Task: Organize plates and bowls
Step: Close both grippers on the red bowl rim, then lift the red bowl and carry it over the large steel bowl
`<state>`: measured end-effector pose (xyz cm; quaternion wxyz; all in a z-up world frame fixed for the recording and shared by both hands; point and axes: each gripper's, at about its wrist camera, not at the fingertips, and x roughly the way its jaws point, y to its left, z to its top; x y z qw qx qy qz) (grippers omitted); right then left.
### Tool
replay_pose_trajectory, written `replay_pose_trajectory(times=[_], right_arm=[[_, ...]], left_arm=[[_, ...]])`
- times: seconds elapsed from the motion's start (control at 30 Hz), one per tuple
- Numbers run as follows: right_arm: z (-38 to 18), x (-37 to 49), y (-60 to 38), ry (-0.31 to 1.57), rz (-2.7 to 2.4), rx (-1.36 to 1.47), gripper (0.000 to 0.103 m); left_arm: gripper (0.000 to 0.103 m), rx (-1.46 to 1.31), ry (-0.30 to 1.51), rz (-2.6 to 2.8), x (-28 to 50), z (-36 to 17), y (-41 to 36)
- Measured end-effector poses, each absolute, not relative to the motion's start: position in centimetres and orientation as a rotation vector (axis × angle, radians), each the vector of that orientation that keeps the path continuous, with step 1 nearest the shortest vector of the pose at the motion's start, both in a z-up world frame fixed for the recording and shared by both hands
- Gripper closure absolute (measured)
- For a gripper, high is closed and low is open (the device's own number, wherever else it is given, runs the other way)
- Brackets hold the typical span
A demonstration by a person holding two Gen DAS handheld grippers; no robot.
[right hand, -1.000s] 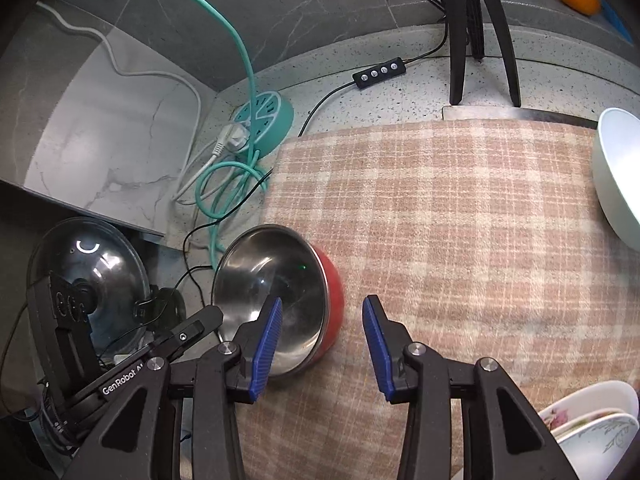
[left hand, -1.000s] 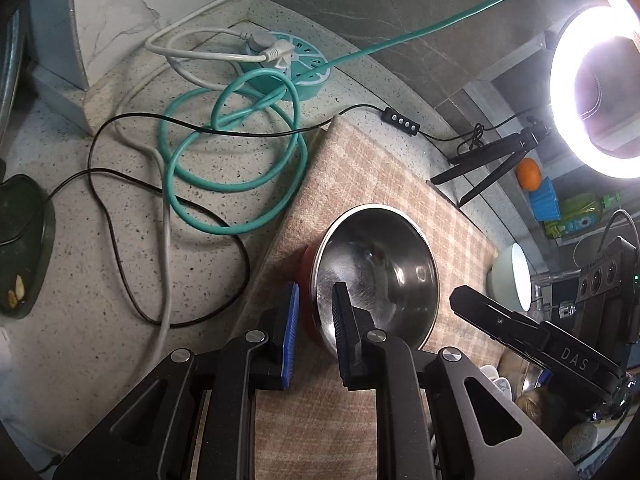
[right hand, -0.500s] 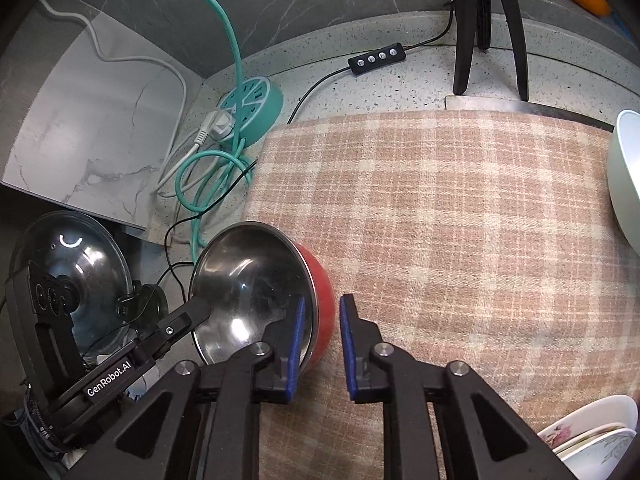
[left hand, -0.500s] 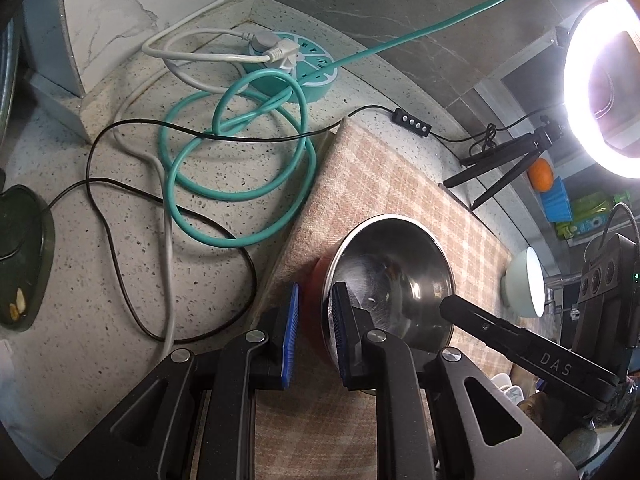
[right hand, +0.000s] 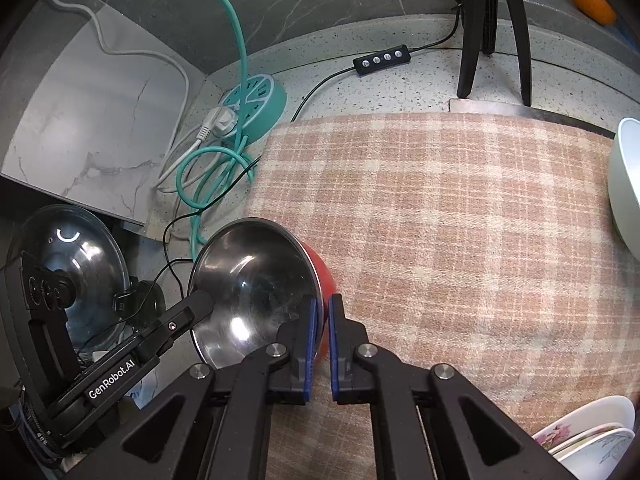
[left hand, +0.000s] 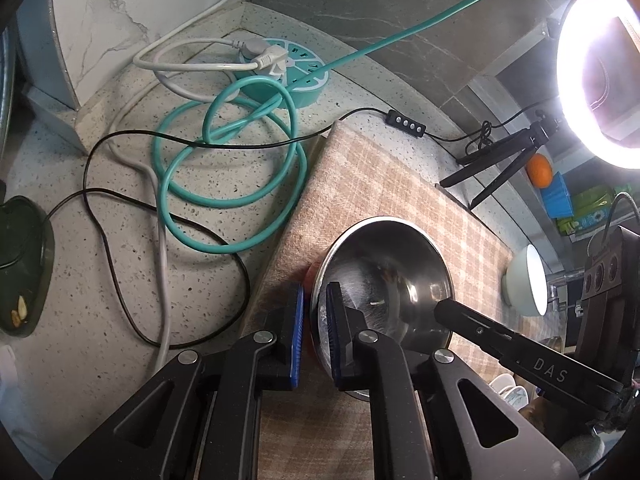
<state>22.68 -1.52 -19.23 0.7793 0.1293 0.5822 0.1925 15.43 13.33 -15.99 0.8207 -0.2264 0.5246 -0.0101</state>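
In the left wrist view, the left gripper (left hand: 314,334) is clamping the near rim of the red-sided steel bowl (left hand: 384,276), which is sitting at the plaid mat's (left hand: 360,184) edge. In the right wrist view, the right gripper (right hand: 323,342) is pinching that bowl's (right hand: 256,280) opposite rim, pads pressed narrowly together.

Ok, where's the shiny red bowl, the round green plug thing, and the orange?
Red bowl (right hand: 256,280): right wrist view, on its shiny inside.
Green power strip (left hand: 298,76): left wrist view, on its top face.
Orange (left hand: 539,170): left wrist view, on its middle.
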Motion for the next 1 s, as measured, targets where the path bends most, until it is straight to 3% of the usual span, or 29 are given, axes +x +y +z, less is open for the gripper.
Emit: replay_pose_trajectory(times=[1.0], right_arm=[[-13.4,15.6,-8.4,1.206,0.410,0.353,0.097]], left_arm=[[0.094,-0.423,1.043,-0.146,10.4,-10.3,8.0]])
